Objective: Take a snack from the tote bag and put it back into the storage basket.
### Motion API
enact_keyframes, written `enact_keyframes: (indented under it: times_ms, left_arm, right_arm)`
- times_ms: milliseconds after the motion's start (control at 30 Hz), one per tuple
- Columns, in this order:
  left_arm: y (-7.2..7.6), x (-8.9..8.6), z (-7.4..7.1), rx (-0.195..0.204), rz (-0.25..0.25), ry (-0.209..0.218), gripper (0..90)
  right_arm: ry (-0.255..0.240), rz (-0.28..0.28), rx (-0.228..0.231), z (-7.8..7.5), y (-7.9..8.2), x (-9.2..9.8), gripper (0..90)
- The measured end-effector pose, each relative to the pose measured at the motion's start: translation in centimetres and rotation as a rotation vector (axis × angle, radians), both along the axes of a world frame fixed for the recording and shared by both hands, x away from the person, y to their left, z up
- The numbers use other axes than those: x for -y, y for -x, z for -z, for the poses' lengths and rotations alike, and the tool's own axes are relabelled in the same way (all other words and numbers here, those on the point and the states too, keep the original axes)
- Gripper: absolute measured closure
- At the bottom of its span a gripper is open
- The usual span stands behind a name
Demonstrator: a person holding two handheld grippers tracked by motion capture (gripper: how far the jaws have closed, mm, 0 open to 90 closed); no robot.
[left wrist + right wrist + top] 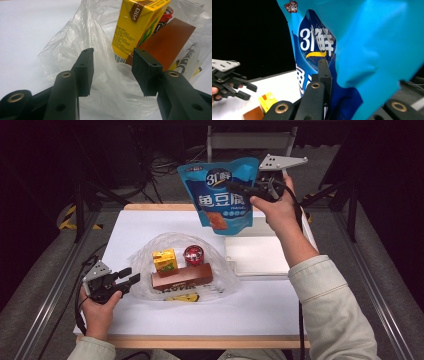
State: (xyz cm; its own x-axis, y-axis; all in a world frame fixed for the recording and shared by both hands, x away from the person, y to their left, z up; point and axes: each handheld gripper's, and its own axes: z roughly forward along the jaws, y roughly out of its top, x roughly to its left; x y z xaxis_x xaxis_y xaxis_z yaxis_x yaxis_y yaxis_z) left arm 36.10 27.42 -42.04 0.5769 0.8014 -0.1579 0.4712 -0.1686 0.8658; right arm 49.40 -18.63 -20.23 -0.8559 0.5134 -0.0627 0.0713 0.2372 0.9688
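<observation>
Nearest in the high view, the left gripper (131,275) rests at the table's (260,312) near left, its jaws parted about halfway and closed on nothing. Just ahead of its fingertips lies a clear plastic bag (220,265), crumpled and spread open on the white surface. Seen from the left gripper view, a fold of that bag (82,35) bulges up between the two pads (86,70), though whether it touches them I cannot tell. Inside the bag, beyond the fingertips, a yellow Vita drink carton (165,260) stands upright, a brown flat box (182,276) lies in front of it, and a red-lidded round tin (193,255) sits behind the box, beside the carton. Farther off and higher, the right gripper (239,188) is clamped on the edge of a blue snack pouch (220,195), which hangs in the air well above the table's far side. Its pads (325,75) pinch the pouch's (374,45) crinkled film.
</observation>
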Motion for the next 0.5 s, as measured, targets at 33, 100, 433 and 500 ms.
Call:
enact_keyframes:
  times_ms: [33,100,433,500]
  left_arm:
    - [0.0,0.0,0.0,0.001,0.000,-0.002,52.8]
    - [0.0,0.0,0.0,0.000,-0.001,-0.003,52.7]
    - [0.0,-0.1,0.0,0.002,-0.002,-0.002,52.6]
    - [0.0,-0.1,0.0,0.002,-0.001,-0.003,52.6]
  right_arm:
    - [0.004,0.006,0.000,0.0,0.0,0.2,89.6]
    - [0.010,0.021,0.002,-0.1,-0.1,0.7,89.6]
    - [0.014,0.074,0.001,-0.4,-0.5,2.9,89.6]
    - [0.013,0.081,-0.003,-0.4,-0.6,3.4,89.6]
